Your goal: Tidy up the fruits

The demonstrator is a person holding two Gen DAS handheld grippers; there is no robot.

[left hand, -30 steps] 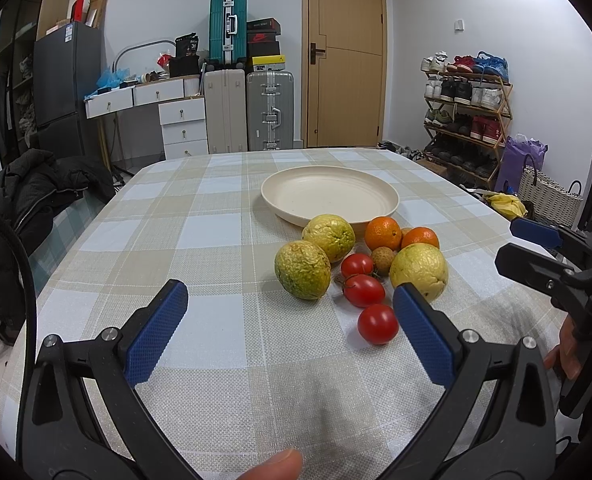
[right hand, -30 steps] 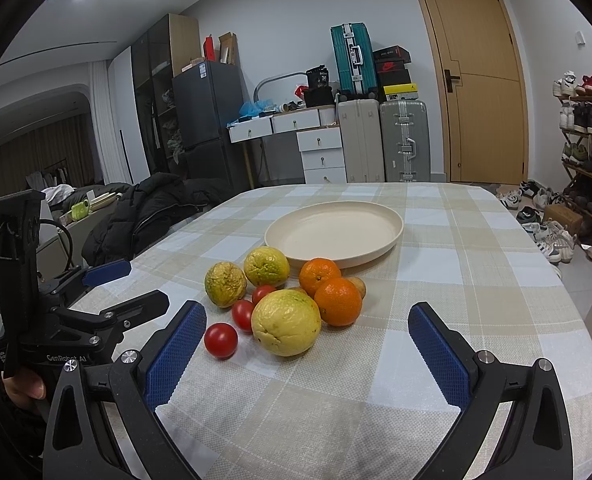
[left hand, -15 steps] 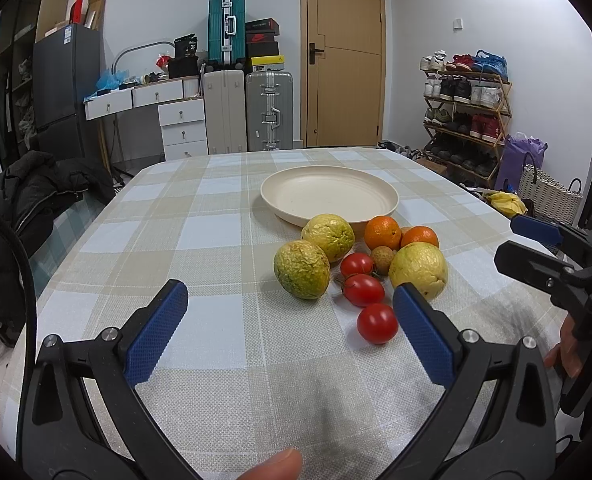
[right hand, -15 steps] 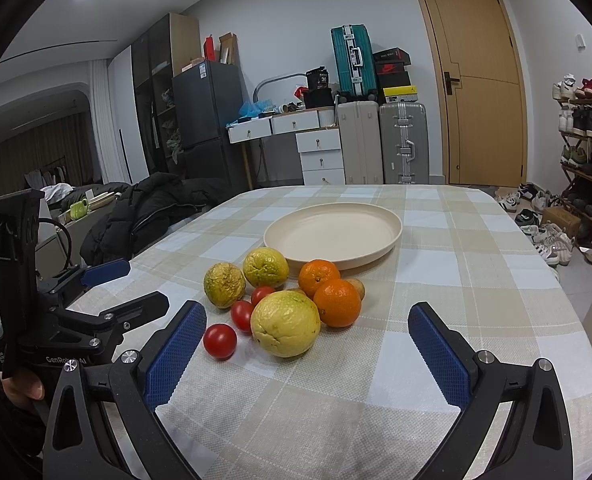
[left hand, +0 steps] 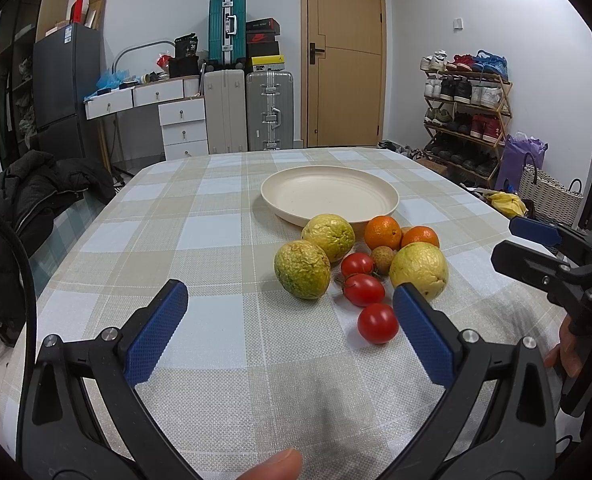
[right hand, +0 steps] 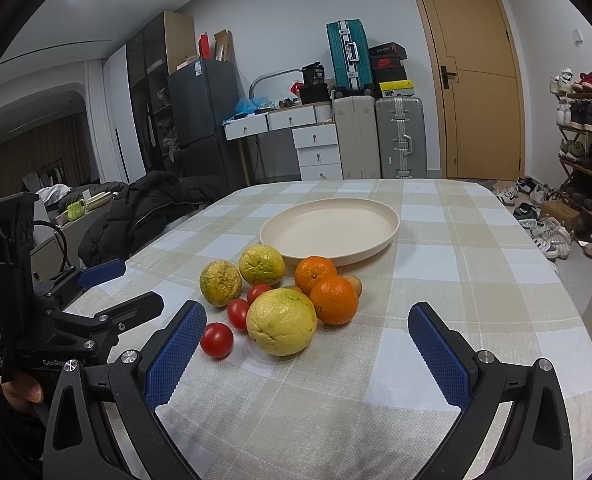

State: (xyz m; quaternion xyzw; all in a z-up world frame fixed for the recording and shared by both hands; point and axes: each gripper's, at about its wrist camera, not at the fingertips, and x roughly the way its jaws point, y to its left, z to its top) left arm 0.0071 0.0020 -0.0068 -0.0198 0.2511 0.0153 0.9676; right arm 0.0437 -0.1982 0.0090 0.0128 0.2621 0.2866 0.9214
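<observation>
A cream plate (left hand: 329, 196) (right hand: 329, 228) lies empty on the checked tablecloth. In front of it sits a cluster of fruit: three yellow-green guavas, the nearest one (right hand: 282, 322) (left hand: 417, 270) large, two oranges (right hand: 325, 284) (left hand: 383, 232), three red tomatoes with one (left hand: 377, 323) (right hand: 216, 340) apart at the near side, and a small brown fruit (left hand: 383, 260). My left gripper (left hand: 290, 300) hovers open just short of the fruit, nothing between its blue pads. My right gripper (right hand: 307, 322) is open too, its jaws either side of the large guava but short of it.
The table's right edge drops to a floor with shoes and a shoe rack (left hand: 465, 120). A black jacket (left hand: 28, 200) lies off the left edge. Suitcases (left hand: 268, 110), drawers and a door stand behind. A thumb tip (left hand: 274, 466) shows at the bottom.
Both grippers have crept slightly forward toward the fruit; the fruit and the plate have not moved, and both grippers remain open.
</observation>
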